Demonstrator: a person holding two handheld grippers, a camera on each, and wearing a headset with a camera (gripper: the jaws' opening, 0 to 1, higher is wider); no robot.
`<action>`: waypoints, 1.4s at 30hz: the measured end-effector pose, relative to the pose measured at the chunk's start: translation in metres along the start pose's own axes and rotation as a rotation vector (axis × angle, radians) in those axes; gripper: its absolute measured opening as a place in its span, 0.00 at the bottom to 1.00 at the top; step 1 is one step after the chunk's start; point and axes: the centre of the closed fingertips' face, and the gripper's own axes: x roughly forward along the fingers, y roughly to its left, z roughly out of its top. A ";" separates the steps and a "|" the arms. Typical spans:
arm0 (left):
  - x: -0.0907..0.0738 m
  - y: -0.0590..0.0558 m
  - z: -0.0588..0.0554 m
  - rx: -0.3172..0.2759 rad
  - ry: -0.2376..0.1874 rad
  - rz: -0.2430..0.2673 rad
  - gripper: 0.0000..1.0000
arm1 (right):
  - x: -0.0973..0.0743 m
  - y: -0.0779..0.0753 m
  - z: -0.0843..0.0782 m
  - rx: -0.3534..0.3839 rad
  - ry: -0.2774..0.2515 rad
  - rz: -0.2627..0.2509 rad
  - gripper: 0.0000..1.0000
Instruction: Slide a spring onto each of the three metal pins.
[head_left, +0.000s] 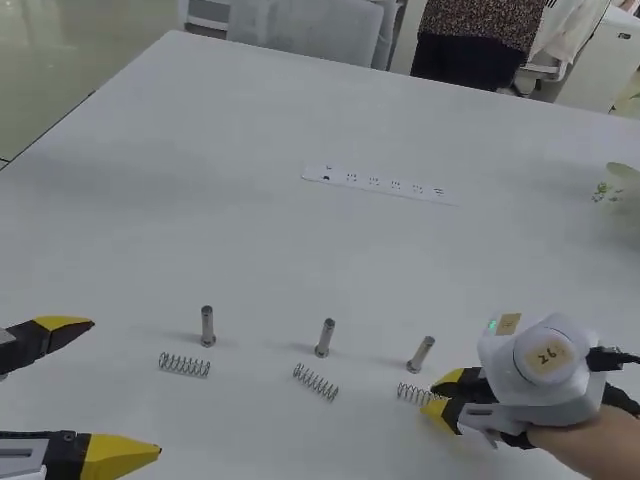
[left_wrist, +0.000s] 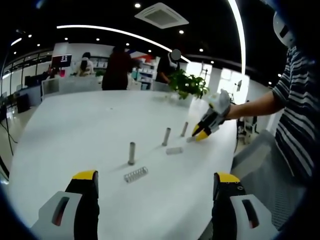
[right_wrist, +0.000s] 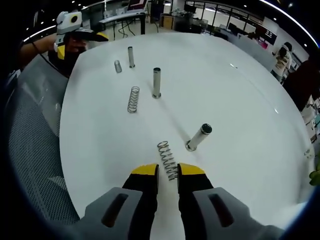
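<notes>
Three metal pins stand in a row on the white table: left pin (head_left: 207, 325), middle pin (head_left: 325, 337), right pin (head_left: 421, 353). A spring lies in front of each: left spring (head_left: 184, 365), middle spring (head_left: 315, 381), right spring (head_left: 412, 394). My right gripper (head_left: 445, 395) is low at the right spring (right_wrist: 167, 160); its jaws are nearly together with the spring's near end between them, and the spring still lies on the table beside the right pin (right_wrist: 199, 137). My left gripper (head_left: 100, 395) hovers at the near left, wide open and holding nothing, short of the left pin (left_wrist: 131, 152) and left spring (left_wrist: 135, 174).
A white power strip (head_left: 385, 184) lies across the middle of the table. A cup (head_left: 620, 185) sits at the right edge. A person (head_left: 480, 40) stands beyond the far edge, near chairs. A potted plant (left_wrist: 189, 85) stands on the table's far side.
</notes>
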 end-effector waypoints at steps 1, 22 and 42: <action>0.000 0.000 0.000 0.001 0.000 0.001 0.92 | 0.001 0.000 -0.001 -0.005 0.004 0.001 0.12; 0.004 0.002 0.000 -0.001 0.004 -0.006 0.92 | 0.003 0.001 -0.004 -0.002 -0.004 0.046 0.08; 0.017 -0.028 0.005 0.030 0.029 -0.129 0.82 | -0.021 0.027 0.029 -0.157 -0.070 0.090 0.08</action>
